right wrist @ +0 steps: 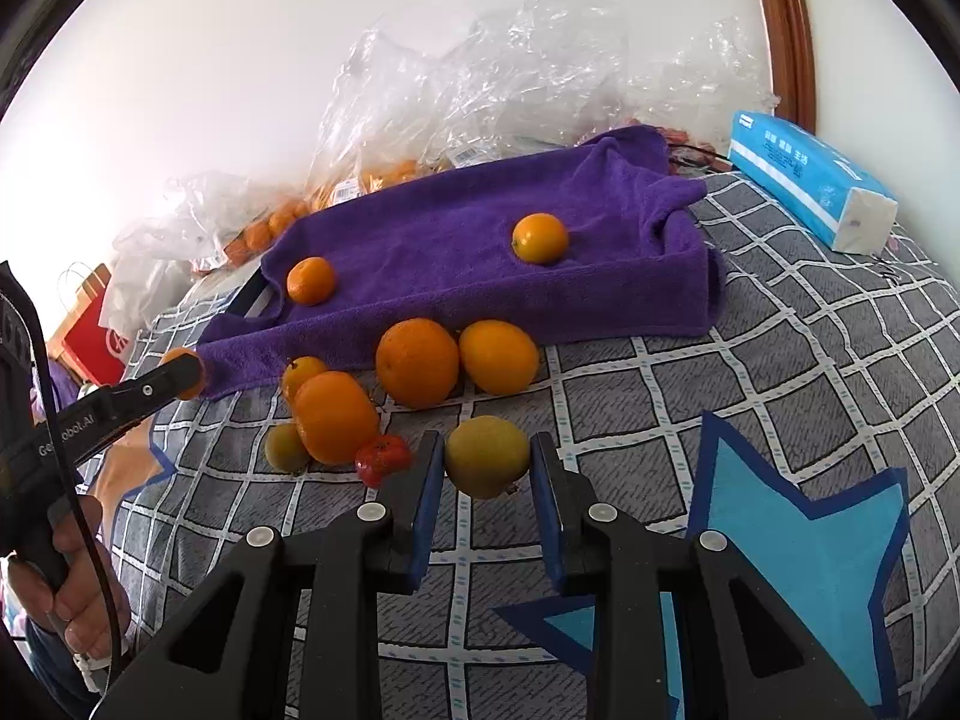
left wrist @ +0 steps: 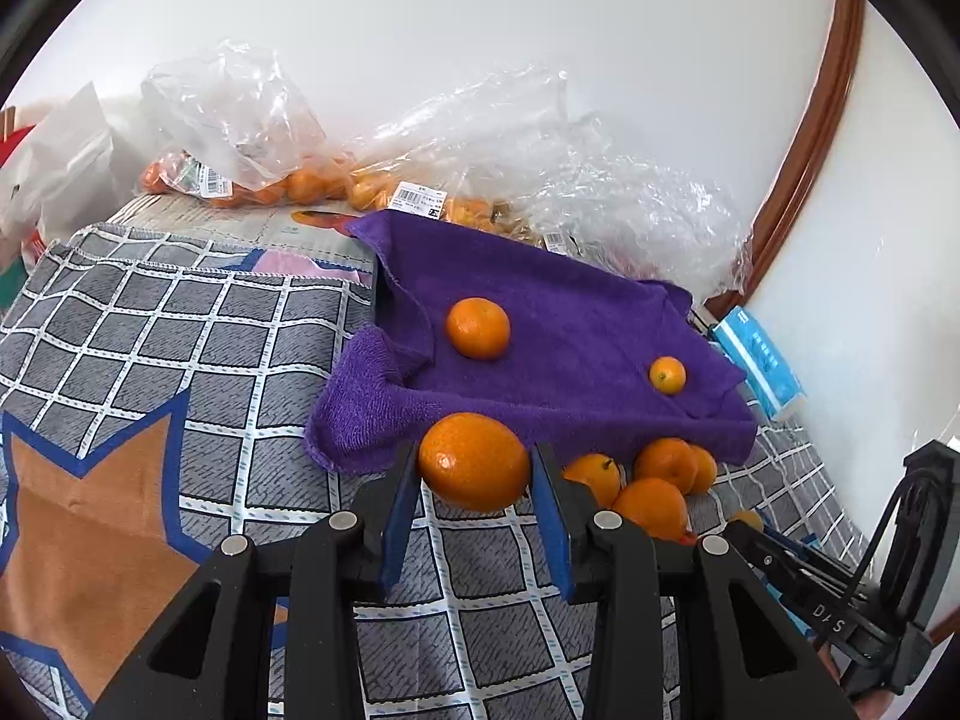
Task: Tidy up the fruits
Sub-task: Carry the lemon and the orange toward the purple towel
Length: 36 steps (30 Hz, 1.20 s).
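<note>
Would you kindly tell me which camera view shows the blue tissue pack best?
The right wrist view: the blue tissue pack lies whole and unobstructed beyond the purple towel. The left wrist view catches it only small and distorted near the picture's right edge.

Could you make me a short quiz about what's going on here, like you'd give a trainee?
1. True or false: two fruits already lie on the purple towel.
2. What does the right gripper hold?
A. a red fruit
B. a yellowish-green fruit
C. the tissue pack
3. Fill in: the left gripper is closed on an ______.

Key
1. True: a mandarin and a smaller orange fruit rest on it.
2. B: its pads press on the yellowish-green fruit; the small red fruit lies on the checked cloth beside it.
3. orange, held between both pads.
</note>
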Each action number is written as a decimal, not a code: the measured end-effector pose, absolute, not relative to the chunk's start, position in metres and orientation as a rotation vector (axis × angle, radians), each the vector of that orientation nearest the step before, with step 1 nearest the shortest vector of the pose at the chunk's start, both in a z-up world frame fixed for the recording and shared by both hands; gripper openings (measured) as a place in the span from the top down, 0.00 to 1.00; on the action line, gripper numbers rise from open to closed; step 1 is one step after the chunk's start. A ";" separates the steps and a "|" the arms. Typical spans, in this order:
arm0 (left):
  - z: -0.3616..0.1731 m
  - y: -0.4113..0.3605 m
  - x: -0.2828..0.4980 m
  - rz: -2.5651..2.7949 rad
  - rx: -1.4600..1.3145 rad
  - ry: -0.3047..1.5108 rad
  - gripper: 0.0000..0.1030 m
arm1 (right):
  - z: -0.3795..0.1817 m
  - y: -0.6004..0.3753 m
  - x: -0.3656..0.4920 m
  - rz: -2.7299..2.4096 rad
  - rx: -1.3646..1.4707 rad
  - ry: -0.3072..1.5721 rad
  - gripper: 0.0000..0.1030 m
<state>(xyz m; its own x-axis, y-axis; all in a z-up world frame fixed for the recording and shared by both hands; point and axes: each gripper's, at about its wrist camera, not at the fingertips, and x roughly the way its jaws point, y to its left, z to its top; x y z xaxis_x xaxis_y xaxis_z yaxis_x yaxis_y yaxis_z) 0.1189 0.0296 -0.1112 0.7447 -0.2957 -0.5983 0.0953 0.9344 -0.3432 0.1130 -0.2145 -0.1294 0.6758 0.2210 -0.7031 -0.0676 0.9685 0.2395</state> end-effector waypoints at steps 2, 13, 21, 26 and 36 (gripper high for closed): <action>-0.110 0.031 0.118 -0.218 -0.308 0.699 0.66 | -0.129 -0.215 0.112 0.162 0.207 0.813 0.72; -0.107 0.032 0.115 -0.226 -0.313 0.677 0.66 | -0.129 -0.214 0.111 0.142 0.194 0.804 0.72; -0.107 0.035 0.116 -0.221 -0.324 0.679 0.66 | -0.126 -0.217 0.110 0.132 0.204 0.789 0.72; -0.108 0.034 0.117 -0.218 -0.321 0.685 0.66 | -0.119 -0.217 0.110 0.123 0.207 0.778 0.72; -0.110 0.033 0.119 -0.167 -0.286 0.687 0.66 | -0.092 -0.209 0.120 0.140 0.183 0.733 0.72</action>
